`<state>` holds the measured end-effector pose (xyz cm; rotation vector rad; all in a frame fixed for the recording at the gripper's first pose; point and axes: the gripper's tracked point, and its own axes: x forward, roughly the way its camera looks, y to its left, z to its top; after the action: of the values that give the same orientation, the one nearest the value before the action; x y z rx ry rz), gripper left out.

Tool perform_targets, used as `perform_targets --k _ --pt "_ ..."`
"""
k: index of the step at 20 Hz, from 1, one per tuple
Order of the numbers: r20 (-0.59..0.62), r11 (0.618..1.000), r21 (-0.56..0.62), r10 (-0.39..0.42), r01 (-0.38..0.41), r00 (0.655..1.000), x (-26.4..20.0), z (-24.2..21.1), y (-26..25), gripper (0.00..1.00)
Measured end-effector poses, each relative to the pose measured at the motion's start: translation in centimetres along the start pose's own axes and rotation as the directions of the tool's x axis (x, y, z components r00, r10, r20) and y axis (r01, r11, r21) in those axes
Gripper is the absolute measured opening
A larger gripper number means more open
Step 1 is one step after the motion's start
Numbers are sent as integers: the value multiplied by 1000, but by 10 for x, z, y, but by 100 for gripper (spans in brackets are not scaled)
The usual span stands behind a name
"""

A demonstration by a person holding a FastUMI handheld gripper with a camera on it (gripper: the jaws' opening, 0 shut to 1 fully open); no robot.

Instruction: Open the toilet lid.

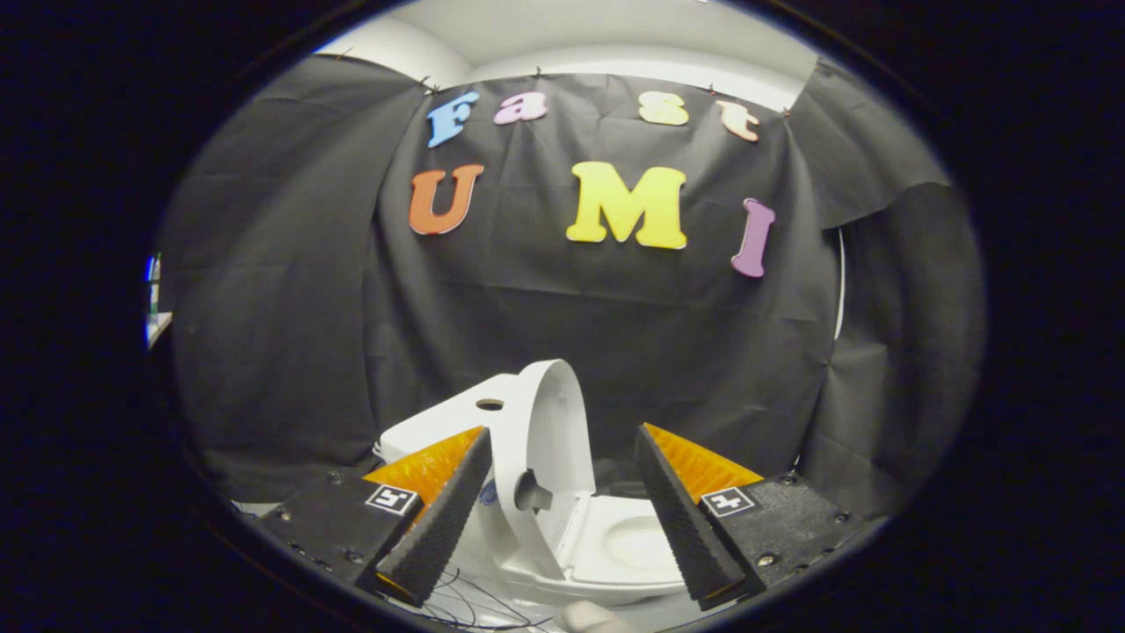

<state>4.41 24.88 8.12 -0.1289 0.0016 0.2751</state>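
Note:
A small white toilet (pixel 492 440) stands just ahead of my fingers, seen side-on with its tank toward the left finger. Its white lid (pixel 558 431) stands upright, raised off the seat (pixel 637 541), which lies flat with its bowl opening showing near the right finger. My gripper (pixel 562 514) is open, its two black ribbed fingers (pixel 444 519) with orange backs spread wide to either side of the lid. Neither finger touches the lid or the seat.
Black cloth walls close the booth behind and on both sides of the toilet. Thin dark wires (pixel 466 598) lie on the light surface below the left finger. A pale rounded object (pixel 593 618) shows at the near edge beneath the toilet.

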Motion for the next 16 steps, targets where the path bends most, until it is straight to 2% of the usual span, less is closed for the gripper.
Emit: perform_targets --k 4,8,13,16 --pt "37 999 16 -51 50 998 -44 -16 -61 100" --pt "47 992 38 -124 122 991 -82 -49 -123 100" --pt "51 977 44 -209 207 977 -109 -93 -176 100" --pt "47 968 80 -243 239 969 -111 -115 -189 100"
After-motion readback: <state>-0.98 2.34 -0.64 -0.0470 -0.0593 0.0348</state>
